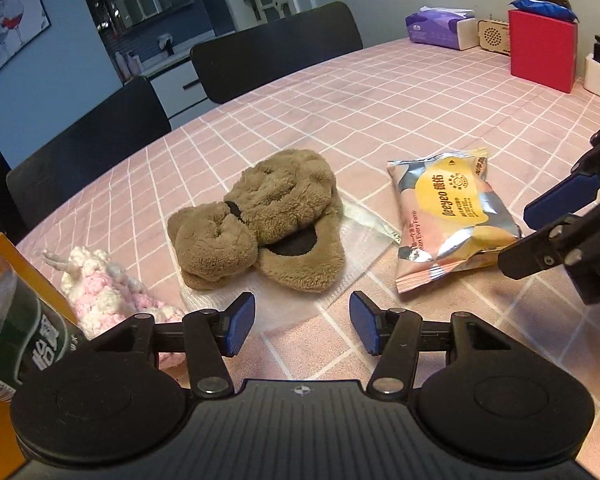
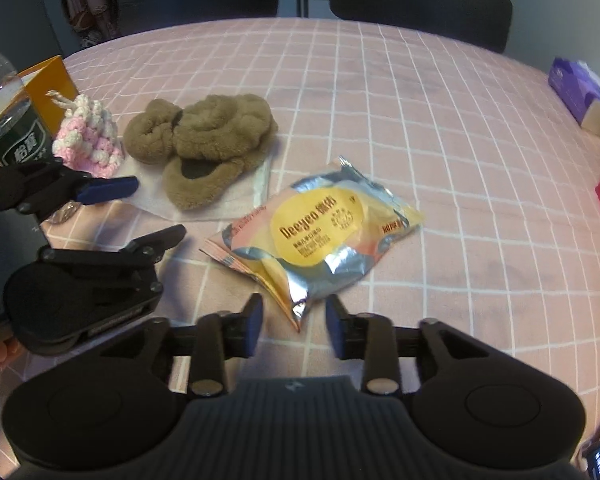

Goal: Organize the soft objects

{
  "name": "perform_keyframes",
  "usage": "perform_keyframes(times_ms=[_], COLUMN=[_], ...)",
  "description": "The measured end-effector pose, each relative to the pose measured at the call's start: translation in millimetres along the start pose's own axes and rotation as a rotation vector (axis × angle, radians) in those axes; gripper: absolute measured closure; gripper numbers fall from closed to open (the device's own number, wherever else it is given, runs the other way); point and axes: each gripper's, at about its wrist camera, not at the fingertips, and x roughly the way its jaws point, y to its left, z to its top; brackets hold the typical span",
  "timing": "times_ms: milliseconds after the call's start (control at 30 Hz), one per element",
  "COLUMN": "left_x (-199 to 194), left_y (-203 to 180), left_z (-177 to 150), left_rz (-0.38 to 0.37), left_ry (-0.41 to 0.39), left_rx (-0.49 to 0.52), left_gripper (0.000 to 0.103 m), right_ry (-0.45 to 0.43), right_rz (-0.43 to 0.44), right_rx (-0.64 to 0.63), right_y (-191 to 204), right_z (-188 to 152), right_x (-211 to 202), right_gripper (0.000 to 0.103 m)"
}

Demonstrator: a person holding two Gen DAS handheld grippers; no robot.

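A brown plush toy (image 1: 260,220) lies on a clear plastic sheet (image 1: 340,264) on the pink checked tablecloth; it also shows in the right wrist view (image 2: 208,148). A pink and white crochet piece (image 1: 112,292) lies to its left, also seen from the right wrist (image 2: 88,136). A foil Deeyeo snack pack (image 1: 448,216) lies to the right, also in the right wrist view (image 2: 316,236). My left gripper (image 1: 302,322) is open and empty, just short of the plush. My right gripper (image 2: 294,318) is open, its jaws either side of the pack's near corner.
A green-labelled bottle (image 1: 8,332) and an orange box (image 1: 20,264) stand at the left. A red box (image 1: 542,48), tissue pack (image 1: 436,28) and small radio (image 1: 494,36) stand at the far right. Two dark chairs (image 1: 276,48) sit behind the table (image 1: 380,100).
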Motion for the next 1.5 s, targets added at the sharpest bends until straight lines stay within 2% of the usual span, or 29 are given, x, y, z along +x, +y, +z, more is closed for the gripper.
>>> perform_keyframes(times_ms=[67, 100, 133, 167, 200, 233, 367, 400, 767, 833, 867, 933, 967, 1000, 1067, 1200, 1400, 1433, 1467, 1500], left_x=[4.4, 5.2, 5.8, 6.3, 6.5, 6.6, 1.6, -1.0, -33.1, -34.7, -34.8, -34.7, -34.0, -32.9, -29.9, -27.2, -23.5, -22.3, -19.5, -16.4], left_y=[2.5, 3.9, 5.2, 6.0, 6.4, 6.7, 5.2, 4.9, 13.4, 18.2, 19.2, 20.8, 22.1, 23.7, 27.4, 29.5, 28.5, 29.5, 30.7, 32.4], left_z=[0.2, 0.2, 0.3, 0.5, 0.8, 0.8, -2.5, -4.2, -22.1, -23.1, -23.3, -24.5, -24.8, -25.0, -24.9, -18.2, 1.0, 4.3, 8.0, 11.1], left_rz=[0.001, -0.007, -0.015, -0.02, -0.026, -0.035, -0.046, -0.051, -0.093, -0.094, -0.088, -0.057, -0.044, -0.042, -0.051, -0.02, 0.099, 0.108, 0.124, 0.141], left_ry=[0.023, 0.021, 0.026, 0.031, 0.036, 0.04, 0.028, 0.023, -0.012, -0.023, -0.035, -0.06, -0.063, -0.065, -0.072, -0.113, -0.172, -0.173, -0.165, -0.158], left_rx=[-0.02, -0.033, -0.043, -0.051, -0.058, -0.065, -0.083, -0.089, -0.152, -0.168, -0.168, -0.155, -0.152, -0.153, -0.148, -0.154, -0.141, -0.14, -0.146, -0.157], left_gripper=[0.06, 0.063, 0.075, 0.086, 0.091, 0.101, 0.103, 0.103, 0.103, 0.103, 0.1, 0.095, 0.086, 0.081, 0.058, 0.047, 0.031, 0.025, 0.025, 0.025], right_ry=[-0.019, -0.026, -0.033, -0.037, -0.038, -0.038, -0.037, -0.037, -0.025, -0.032, -0.036, -0.05, -0.051, -0.05, -0.053, -0.039, -0.026, -0.027, -0.028, -0.029], right_rz=[0.004, 0.008, 0.012, 0.014, 0.012, 0.006, 0.019, 0.02, 0.003, 0.006, 0.014, 0.028, 0.035, 0.038, 0.035, 0.047, 0.078, 0.083, 0.086, 0.085], right_rx=[-0.02, -0.027, -0.033, -0.04, -0.045, -0.047, -0.025, -0.023, -0.088, -0.078, -0.066, -0.055, -0.05, -0.041, -0.021, 0.012, 0.059, 0.067, 0.07, 0.07], right_y=[2.5, 3.4, 4.4, 5.0, 5.5, 5.2, 0.1, -0.1, 15.1, 14.4, 13.2, 11.9, 11.6, 11.7, 10.3, 4.6, -4.2, -5.0, -5.3, -5.1], right_z=[0.3, 0.9, 1.0, 1.3, 0.9, 0.4, 1.1, 1.4, -4.0, -5.2, -5.2, -4.9, -4.5, -3.8, -2.9, -1.6, -3.4, -3.2, -3.2, -3.1], right_x=[-2.1, -2.4, -2.3, -1.3, -0.1, 1.1, 1.7, 1.0, -18.1, -21.5, -21.9, -21.1, -19.2, -16.6, -10.6, 5.8, 16.3, 16.1, 16.1, 16.2], right_gripper=[0.067, 0.068, 0.069, 0.08, 0.088, 0.088, 0.096, 0.103, 0.103, 0.099, 0.098, 0.074, 0.055, 0.052, 0.052, 0.055, 0.057, 0.058, 0.059, 0.066])
